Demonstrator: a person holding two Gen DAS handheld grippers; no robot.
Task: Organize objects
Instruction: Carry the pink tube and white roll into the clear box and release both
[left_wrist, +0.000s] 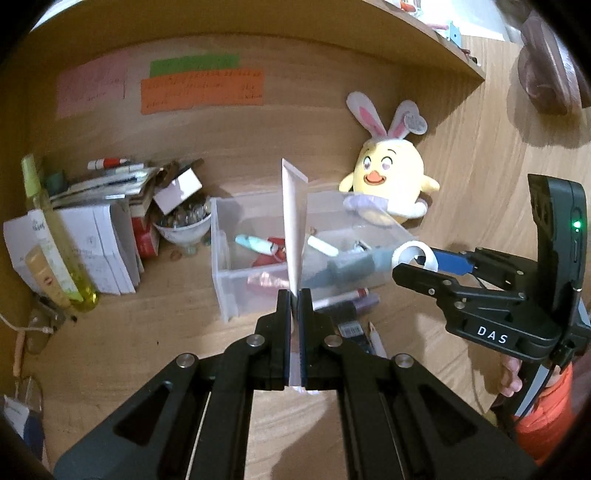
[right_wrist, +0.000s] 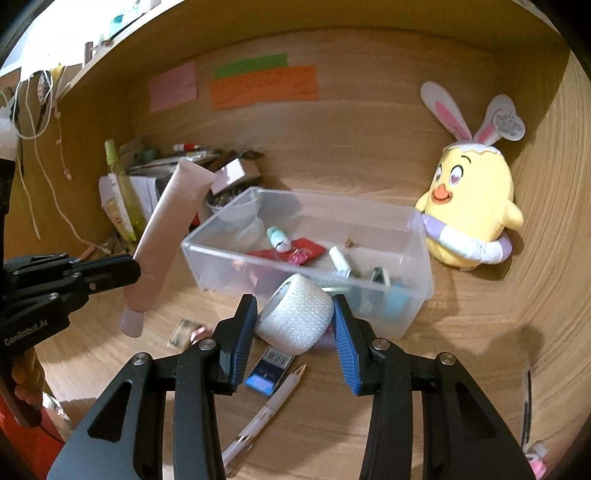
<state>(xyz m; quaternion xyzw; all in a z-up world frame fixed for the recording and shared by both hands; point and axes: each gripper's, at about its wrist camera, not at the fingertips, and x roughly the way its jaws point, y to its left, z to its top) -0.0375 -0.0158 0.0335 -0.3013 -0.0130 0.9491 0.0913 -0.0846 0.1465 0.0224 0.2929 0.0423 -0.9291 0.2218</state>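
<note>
- Fingers of my left gripper (left_wrist: 294, 306) are clamped tight on a pale pink tube (left_wrist: 294, 229), pads pressing its flat sides.
- Tube's long axis runs forward and up past my fingertips, crimped end far, cap toward me.
- My right gripper (right_wrist: 295, 325), partly spread, pinches a white tape roll (right_wrist: 297, 317) across its width.
- Just beyond both fingertips sits the clear bin (right_wrist: 413, 295).

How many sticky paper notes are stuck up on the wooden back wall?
3. A pink note on the left, a green note to its right, and an orange note just under the green one. More could be hidden outside the views.
</note>
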